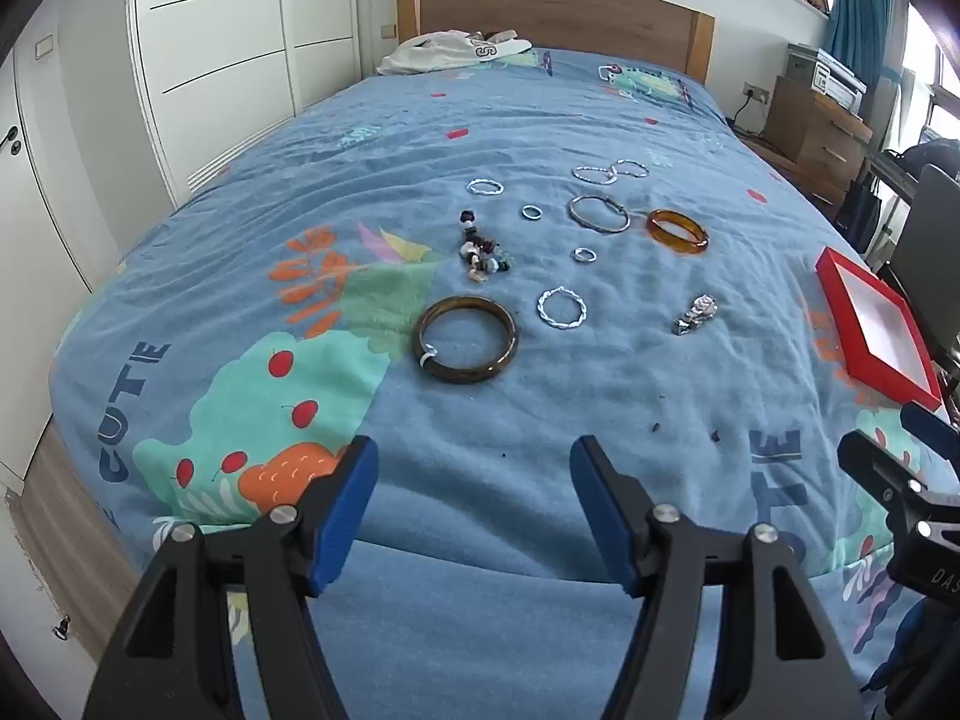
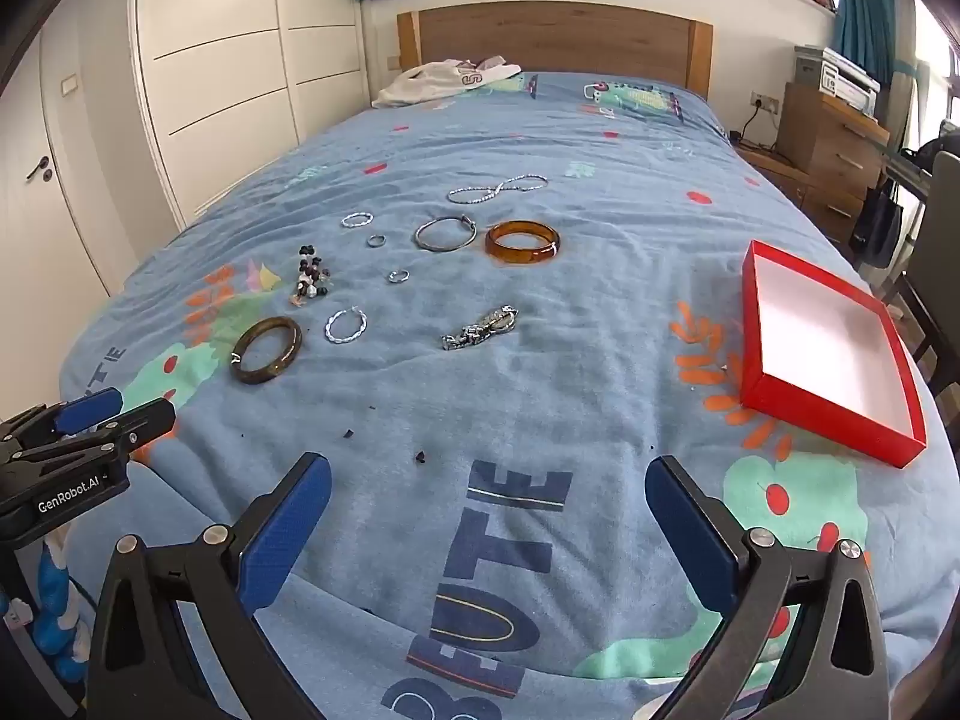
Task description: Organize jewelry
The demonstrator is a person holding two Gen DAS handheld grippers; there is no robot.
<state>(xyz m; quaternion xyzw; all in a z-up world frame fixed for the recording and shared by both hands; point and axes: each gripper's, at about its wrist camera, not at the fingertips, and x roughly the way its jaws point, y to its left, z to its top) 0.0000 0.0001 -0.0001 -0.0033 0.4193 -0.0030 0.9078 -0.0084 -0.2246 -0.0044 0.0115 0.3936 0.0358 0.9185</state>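
Both tongs, left [image 1: 474,462] and right [image 2: 487,480], gape empty; only the right view shows the red box's [image 2: 757,324] whole interior.

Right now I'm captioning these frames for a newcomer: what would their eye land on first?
Probably the red box, open and empty, at the bed's right edge. Next, the jewelry scattered mid-bed on the blue blanket: an amber bangle, a dark brown bangle, silver rings. Nearest the cameras, the left gripper and right gripper are open, holding nothing.
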